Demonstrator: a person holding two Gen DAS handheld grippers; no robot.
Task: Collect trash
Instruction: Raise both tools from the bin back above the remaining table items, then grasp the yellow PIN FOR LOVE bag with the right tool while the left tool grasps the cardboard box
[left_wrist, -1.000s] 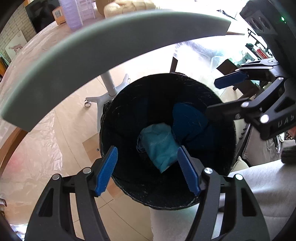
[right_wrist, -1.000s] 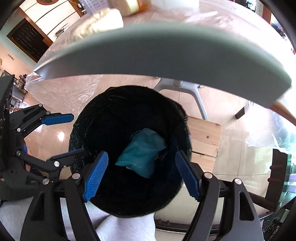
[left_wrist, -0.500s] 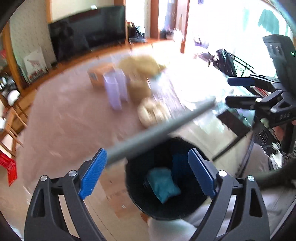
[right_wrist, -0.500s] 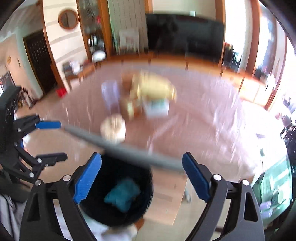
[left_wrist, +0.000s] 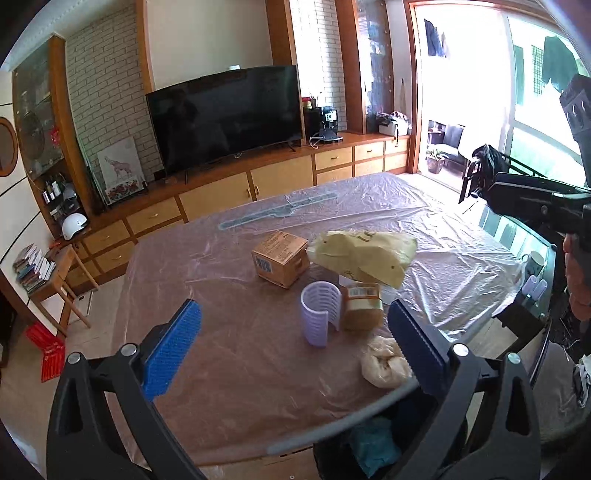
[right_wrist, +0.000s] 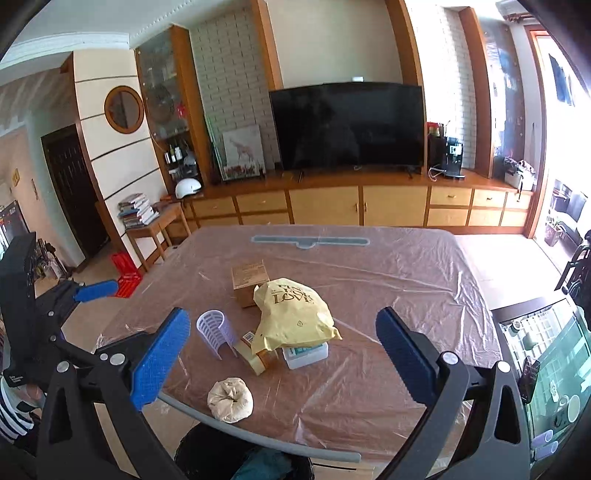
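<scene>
My left gripper (left_wrist: 293, 345) and right gripper (right_wrist: 282, 354) are both open and empty, held above the near edge of the plastic-covered table (left_wrist: 229, 369). Trash lies on the table: a crumpled beige paper wad (right_wrist: 230, 399) nearest the edge, a yellow bag (right_wrist: 295, 314), a cardboard box (right_wrist: 249, 278), a lilac ribbed holder (right_wrist: 214, 330), a brown tape roll (right_wrist: 258, 352) and a white packet (right_wrist: 306, 354). The black trash bin (left_wrist: 373, 450) stands below the table edge with teal cloth (left_wrist: 375, 445) inside. The paper wad also shows in the left wrist view (left_wrist: 384, 360).
A TV (right_wrist: 349, 123) and a wooden cabinet (right_wrist: 362, 206) run along the far wall. A glass side table (right_wrist: 543, 354) stands to the right. A small wooden table with books (right_wrist: 147, 221) and a red crate (right_wrist: 125, 273) are at the left.
Both grippers have tilted up from looking down into the bin to looking across the table top. The bin has dropped to the bottom of both views.
</scene>
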